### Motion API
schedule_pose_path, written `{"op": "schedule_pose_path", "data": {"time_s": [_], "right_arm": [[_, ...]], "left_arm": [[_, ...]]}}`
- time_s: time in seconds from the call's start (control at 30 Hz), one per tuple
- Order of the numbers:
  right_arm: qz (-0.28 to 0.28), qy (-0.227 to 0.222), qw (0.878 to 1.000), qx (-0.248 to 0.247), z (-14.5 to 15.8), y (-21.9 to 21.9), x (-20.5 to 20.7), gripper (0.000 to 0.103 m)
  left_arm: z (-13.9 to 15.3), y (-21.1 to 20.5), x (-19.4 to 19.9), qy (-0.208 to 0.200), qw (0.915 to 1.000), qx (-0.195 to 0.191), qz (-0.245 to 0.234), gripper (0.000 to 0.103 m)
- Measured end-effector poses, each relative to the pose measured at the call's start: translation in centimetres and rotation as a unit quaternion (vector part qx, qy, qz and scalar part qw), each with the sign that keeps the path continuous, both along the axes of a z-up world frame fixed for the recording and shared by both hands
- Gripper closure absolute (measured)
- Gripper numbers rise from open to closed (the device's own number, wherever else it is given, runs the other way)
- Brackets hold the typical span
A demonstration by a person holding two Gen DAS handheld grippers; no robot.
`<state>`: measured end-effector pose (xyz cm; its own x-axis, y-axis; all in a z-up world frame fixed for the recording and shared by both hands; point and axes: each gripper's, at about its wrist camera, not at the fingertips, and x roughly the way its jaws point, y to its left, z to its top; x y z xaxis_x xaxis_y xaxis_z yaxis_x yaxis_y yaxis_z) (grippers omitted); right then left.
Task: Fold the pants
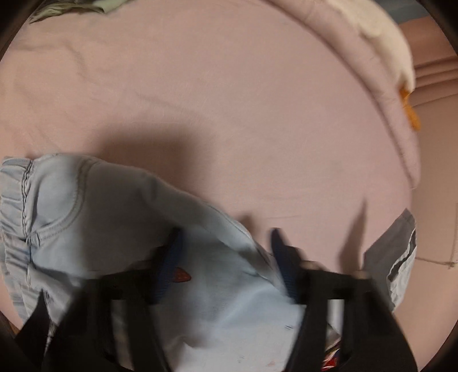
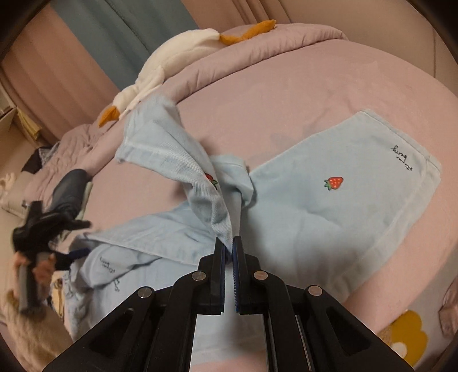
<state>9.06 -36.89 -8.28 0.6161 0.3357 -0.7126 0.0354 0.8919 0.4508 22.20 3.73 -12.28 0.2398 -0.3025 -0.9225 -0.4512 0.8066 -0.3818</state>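
Light blue pants point(image 2: 337, 194) with strawberry prints lie on the pink bed. One leg lies flat at the right of the right wrist view. My right gripper point(image 2: 228, 246) is shut on a fold of the other leg point(image 2: 169, 151), which is lifted and twisted. In the left wrist view the pants' waistband point(image 1: 17, 200) lies at the left, and cloth point(image 1: 223, 286) passes between the fingers of my left gripper point(image 1: 226, 243), which stand apart. The left gripper also shows blurred in the right wrist view point(image 2: 65, 229).
A pink bed sheet point(image 1: 214, 100) covers the surface. A rolled pink duvet point(image 2: 257, 51) runs along the far edge with a white goose plush point(image 2: 171, 63) on it. Another grey-blue garment point(image 1: 398, 251) lies at the right edge. Green cloth point(image 1: 94, 5) lies at the top left.
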Motion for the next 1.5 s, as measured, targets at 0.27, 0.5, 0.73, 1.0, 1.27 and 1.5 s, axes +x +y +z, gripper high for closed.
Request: {"op": "schedule_pose_path", "data": {"time_s": [0.27,0.5,0.73,1.0,1.27,1.5], "right_arm": [[0.004,-0.034,0.999,-0.036,2.9,-0.2,3.5,0.098],[-0.040,-0.055,0.998,-0.017,5.1,-2.4,-0.3,0.098],[-0.020,0.082,0.988,-0.130,-2.0,-1.2,-0.6,0.093],[0.028,0.018,0.953,-0.300,1.6,2.1,4.0,0.042],[0.087,0.048,0.946,-0.307,-1.4,4.2,12.8,0.083],[0.043,0.000,0.992,-0.117,5.4,-2.3,15.9,0.096]], "left_arm": [[8.0,0.6,-7.3,-0.164,0.9860,-0.019,-0.020,0.098],[9.8,-0.9,-22.5,-0.236,0.9684,-0.057,-0.057,0.097],[0.4,0.1,-27.3,-0.112,0.9885,-0.097,-0.027,0.082],[2.9,4.3,-27.5,-0.150,0.9876,-0.033,0.033,0.049],[1.4,8.1,-25.3,-0.142,0.9868,-0.008,0.077,0.087],[5.6,7.9,-25.1,-0.202,0.9769,-0.014,0.069,0.091]]}}
